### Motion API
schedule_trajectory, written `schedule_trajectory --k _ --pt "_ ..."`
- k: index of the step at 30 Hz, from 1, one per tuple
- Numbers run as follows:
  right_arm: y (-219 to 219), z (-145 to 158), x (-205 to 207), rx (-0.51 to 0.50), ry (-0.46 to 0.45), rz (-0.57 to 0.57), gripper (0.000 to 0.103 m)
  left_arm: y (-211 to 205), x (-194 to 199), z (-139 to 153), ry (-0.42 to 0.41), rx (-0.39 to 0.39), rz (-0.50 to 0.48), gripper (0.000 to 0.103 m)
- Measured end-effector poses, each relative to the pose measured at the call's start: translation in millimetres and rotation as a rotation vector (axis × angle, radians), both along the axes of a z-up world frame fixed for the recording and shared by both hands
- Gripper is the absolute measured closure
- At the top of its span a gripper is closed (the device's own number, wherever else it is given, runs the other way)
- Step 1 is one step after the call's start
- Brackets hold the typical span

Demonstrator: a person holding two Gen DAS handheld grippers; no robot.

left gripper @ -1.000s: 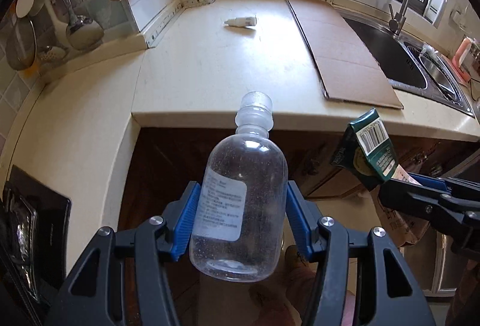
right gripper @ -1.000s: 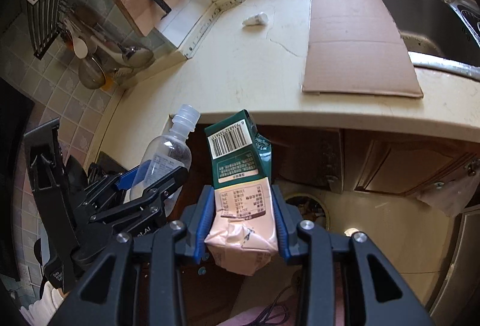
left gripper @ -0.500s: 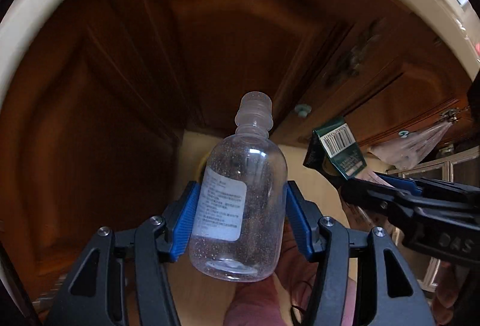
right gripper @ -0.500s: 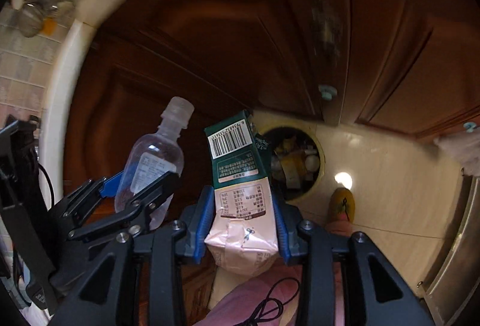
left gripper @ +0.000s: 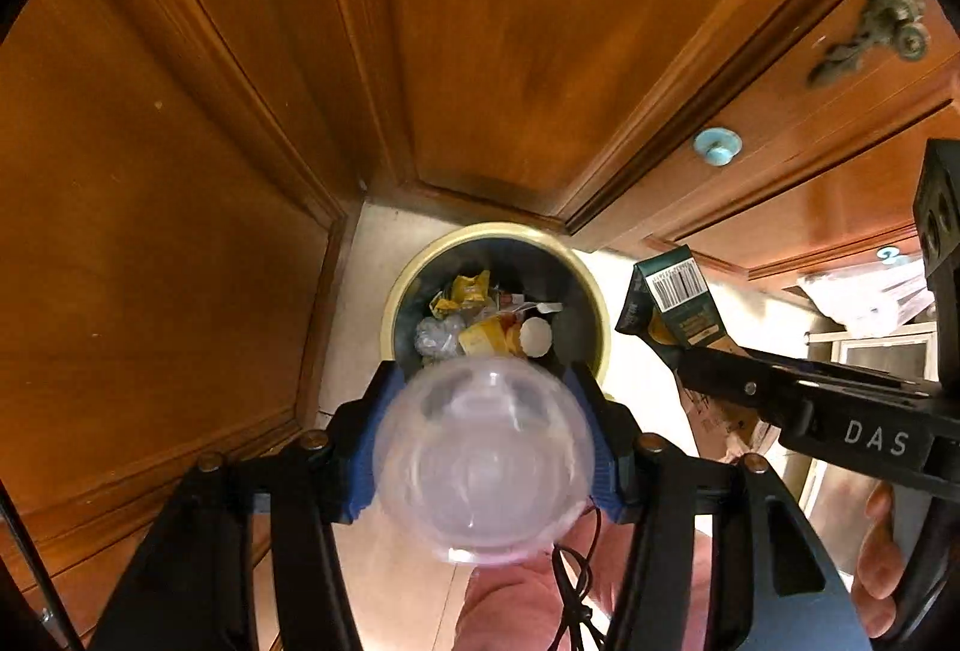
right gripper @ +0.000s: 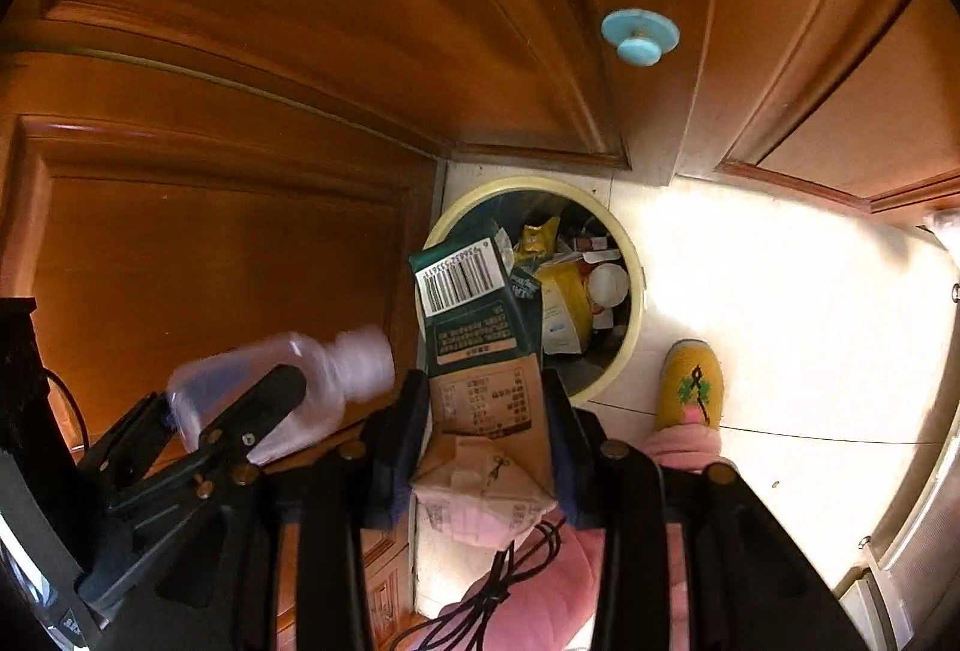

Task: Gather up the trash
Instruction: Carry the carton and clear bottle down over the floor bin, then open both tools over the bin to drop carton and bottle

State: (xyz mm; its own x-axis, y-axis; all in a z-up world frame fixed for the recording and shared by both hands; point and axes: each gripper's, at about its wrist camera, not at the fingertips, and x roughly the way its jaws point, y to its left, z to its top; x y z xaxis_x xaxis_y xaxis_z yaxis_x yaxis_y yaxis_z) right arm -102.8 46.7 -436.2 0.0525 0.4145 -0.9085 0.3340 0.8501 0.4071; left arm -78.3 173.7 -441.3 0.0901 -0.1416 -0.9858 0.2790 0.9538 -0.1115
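My left gripper point(left gripper: 483, 432) is shut on a clear plastic bottle point(left gripper: 483, 456), tipped neck-down over the round cream-rimmed trash bin point(left gripper: 498, 231) on the floor; the bottle also shows blurred in the right wrist view point(right gripper: 282, 387). My right gripper point(right gripper: 486, 411) is shut on a green and tan carton point(right gripper: 477, 351) with a barcode, held above the bin's left rim point(right gripper: 624, 357). The carton also shows in the left wrist view point(left gripper: 675, 303), right of the bin. The bin holds several wrappers and scraps.
Brown wooden cabinet doors point(left gripper: 480, 39) with a blue knob point(right gripper: 639, 36) stand close behind and left of the bin. A yellow slipper point(right gripper: 690, 381) and pink trouser leg are right of the bin on the pale tiled floor point(right gripper: 780, 327).
Both grippers swung down from the countertop towards the floor. The bin is now below them. The bottle has tipped from upright to neck-down. Both grips are unchanged.
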Motion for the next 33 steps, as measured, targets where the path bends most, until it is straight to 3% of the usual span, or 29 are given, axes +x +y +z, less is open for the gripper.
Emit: schedule_trajectory --k 12,21,25,33 --pt "15 -18 13 -0.005 0.015 0.023 0.065 5 4 -24 0.047 -0.024 -0.002 0.049" --pt "14 -18 19 -0.012 0.019 0.031 0.059 9 9 -23 0.044 -0.049 0.013 0.019" --pt "12 -12 19 -0.023 0.018 0.03 0.059 6 9 -22 0.068 -0.033 0.016 0.018" --pt "13 30 11 -0.071 -0.008 0.071 0.059 4 6 21 0.06 -0.017 0.016 0.018"
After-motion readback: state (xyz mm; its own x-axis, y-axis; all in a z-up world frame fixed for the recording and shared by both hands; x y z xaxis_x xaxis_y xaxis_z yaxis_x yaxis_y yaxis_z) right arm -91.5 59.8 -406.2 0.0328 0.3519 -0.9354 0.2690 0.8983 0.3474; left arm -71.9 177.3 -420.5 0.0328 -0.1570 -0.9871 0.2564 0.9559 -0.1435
